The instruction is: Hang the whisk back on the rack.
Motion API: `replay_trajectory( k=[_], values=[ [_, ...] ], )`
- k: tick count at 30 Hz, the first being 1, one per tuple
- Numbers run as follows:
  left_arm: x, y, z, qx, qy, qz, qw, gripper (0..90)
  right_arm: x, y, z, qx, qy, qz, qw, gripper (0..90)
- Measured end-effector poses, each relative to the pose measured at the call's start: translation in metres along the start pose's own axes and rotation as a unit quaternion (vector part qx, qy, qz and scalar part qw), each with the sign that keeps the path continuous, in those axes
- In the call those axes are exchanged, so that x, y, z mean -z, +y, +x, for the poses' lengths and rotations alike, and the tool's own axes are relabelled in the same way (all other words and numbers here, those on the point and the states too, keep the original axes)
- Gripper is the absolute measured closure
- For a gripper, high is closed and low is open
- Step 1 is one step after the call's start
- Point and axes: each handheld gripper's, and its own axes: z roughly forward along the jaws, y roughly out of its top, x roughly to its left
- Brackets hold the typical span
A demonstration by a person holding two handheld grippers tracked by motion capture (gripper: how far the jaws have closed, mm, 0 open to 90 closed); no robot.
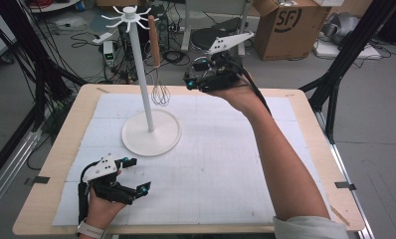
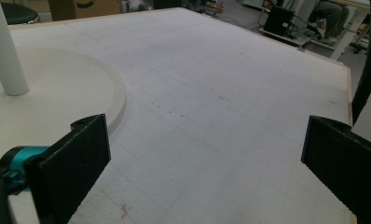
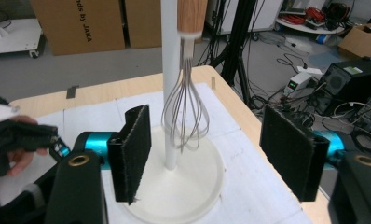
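Whisk (image 3: 185,109) on white stand (image 1: 150,133) before right tool (image 3: 207,154) (jaws spread), left tool (image 1: 136,175) likewise released, well apart.

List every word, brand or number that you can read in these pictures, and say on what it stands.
"SF": on the cardboard box on the floor, high view.
"ds by JAKA", start cut off: on the brown carton, right gripper view.
Green digits on the small meter: too small to read.

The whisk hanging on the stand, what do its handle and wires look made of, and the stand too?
Whisk: handle looks like wood, brown with visible grain; wires look like thin shiny metal. Stand: smooth matte white, probably plastic or painted metal; the look leaves that open.
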Motion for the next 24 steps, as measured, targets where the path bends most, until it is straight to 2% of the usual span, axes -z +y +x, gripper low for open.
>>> replay_trajectory(
  k=[3, 6, 11, 18, 24],
  values=[
    [0.0, 0.0, 0.0, -0.001, 0.0, 0.0, 1.0, 1.7, 0.011, -0.011, 0.001, 0.001, -0.015, -0.004, 0.9999, 29.4],
    [0.0, 0.0, 0.0, 0.0, 0.001, 0.0, 1.0, 1.7, 0.024, -0.022, 0.0, -0.012, -0.016, -0.027, 0.9995, 27.7],
    [-0.002, 0.0, -0.001, 0.001, -0.001, 0.0, 1.0, 1.7, 0.042, -0.04, -0.002, -0.026, -0.019, -0.042, 0.9986, 21.0],
    [-0.002, 0.0, -0.001, 0.001, -0.001, 0.001, 1.0, 1.7, 0.055, -0.067, 0.001, -0.042, -0.014, -0.028, 0.9986, 15.5],
    [-0.002, 0.0, -0.001, 0.0, 0.0, 0.0, 1.0, 1.7, 0.064, -0.089, 0.005, -0.052, -0.01, -0.032, 0.9981, 13.8]
  ],
)
